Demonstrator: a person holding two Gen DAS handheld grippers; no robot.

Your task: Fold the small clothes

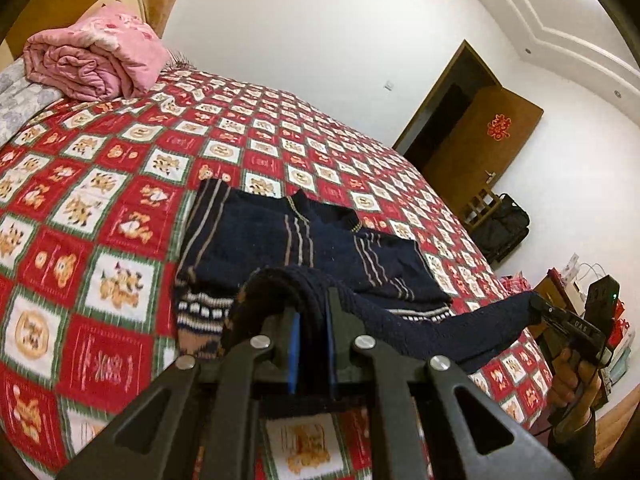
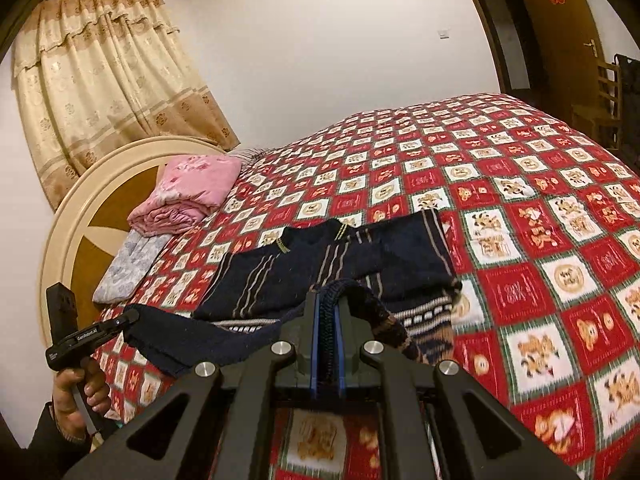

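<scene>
A small navy knit sweater (image 1: 280,240) with tan stripes lies on the red patterned bedspread (image 1: 100,200); it also shows in the right wrist view (image 2: 320,264). My left gripper (image 1: 312,300) is shut on the sweater's near hem, lifted off the bed. My right gripper (image 2: 328,308) is shut on the same hem further along. The hem hangs stretched between them. The right gripper shows at the right in the left wrist view (image 1: 536,304), the left gripper at the left in the right wrist view (image 2: 130,316).
A folded pink quilt (image 1: 96,60) and a grey pillow (image 2: 128,268) lie by the headboard (image 2: 72,216). A brown door (image 1: 480,140), a black bag (image 1: 504,224) and gift bags (image 1: 616,320) stand beyond the bed's foot. Curtains (image 2: 100,80) hang behind the headboard.
</scene>
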